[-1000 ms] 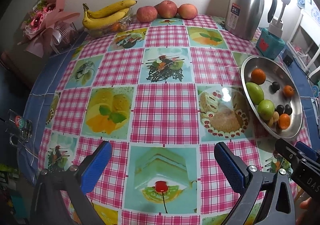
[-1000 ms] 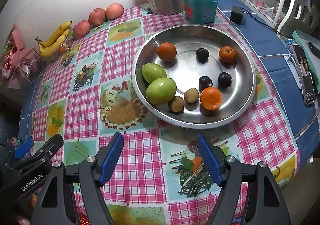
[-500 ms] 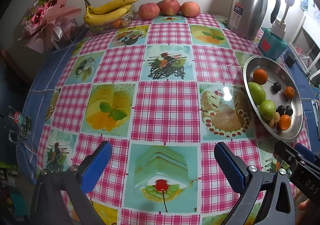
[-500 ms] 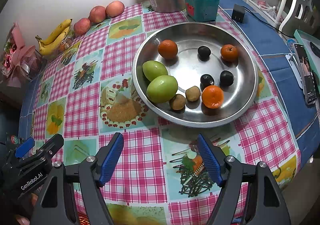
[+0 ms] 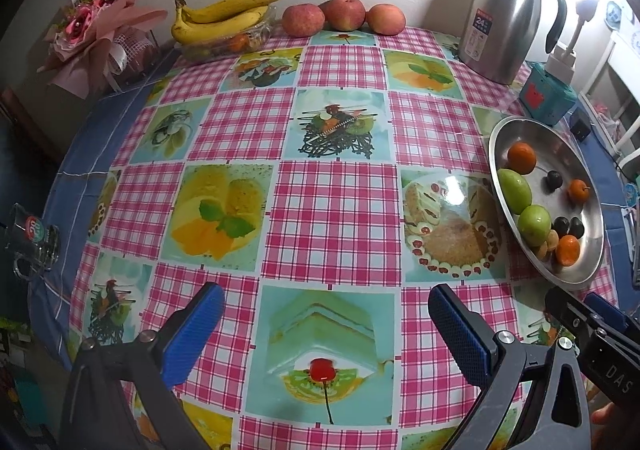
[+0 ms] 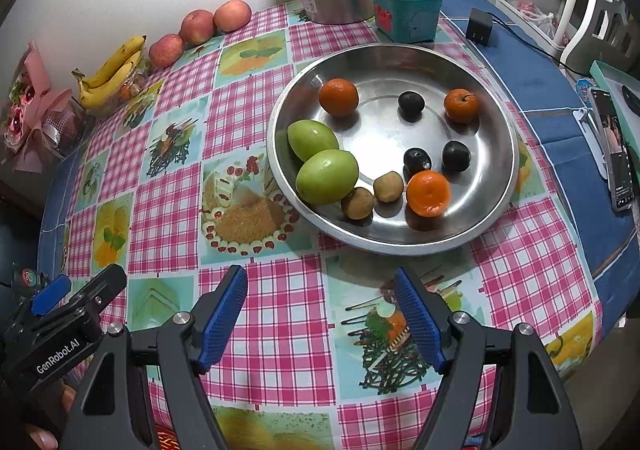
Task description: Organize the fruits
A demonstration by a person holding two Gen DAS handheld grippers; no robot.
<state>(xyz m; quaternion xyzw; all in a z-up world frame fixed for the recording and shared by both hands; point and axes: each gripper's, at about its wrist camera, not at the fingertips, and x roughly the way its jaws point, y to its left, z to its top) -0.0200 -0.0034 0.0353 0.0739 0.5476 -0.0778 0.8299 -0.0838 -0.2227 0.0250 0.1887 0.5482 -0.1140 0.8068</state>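
We see a round table under a glossy tablecloth (image 6: 280, 330) of pink gingham squares and printed dessert pictures, with a blue cloth showing round its edge. On its right side sits a shallow, round steel tray (image 6: 496, 186), polished and reflective. In it lie two smooth green fruits (image 6: 326, 176) touching each other at the left rim, three dimpled oranges (image 6: 428, 193) spread near, far left and far right, three small glossy dark plums (image 6: 417, 161) towards the middle, and two dull brown, roundish fruits (image 6: 357, 203) at the near rim, just beside the nearer green fruit.

Far across the table, against the white wall, we find a curved bunch of yellow bananas (image 5: 224, 16) resting on a clear plastic box, then three rounded red apples (image 5: 344, 12) in a row to its right. A brushed-steel jug (image 5: 508, 14) with a black handle stands at the far right, a teal box (image 6: 406, 12) just beside it. A bouquet wrapped in pink paper (image 5: 96, 30) lies at the far left.

Our left gripper (image 5: 324, 330) hangs over the near middle of the cloth, tilted steeply down, its ribbed blue pads spread wide with nothing between them. Our right gripper (image 6: 320, 314) is pitched the same way just near of the tray, jaws likewise apart and empty, touching no fruit.
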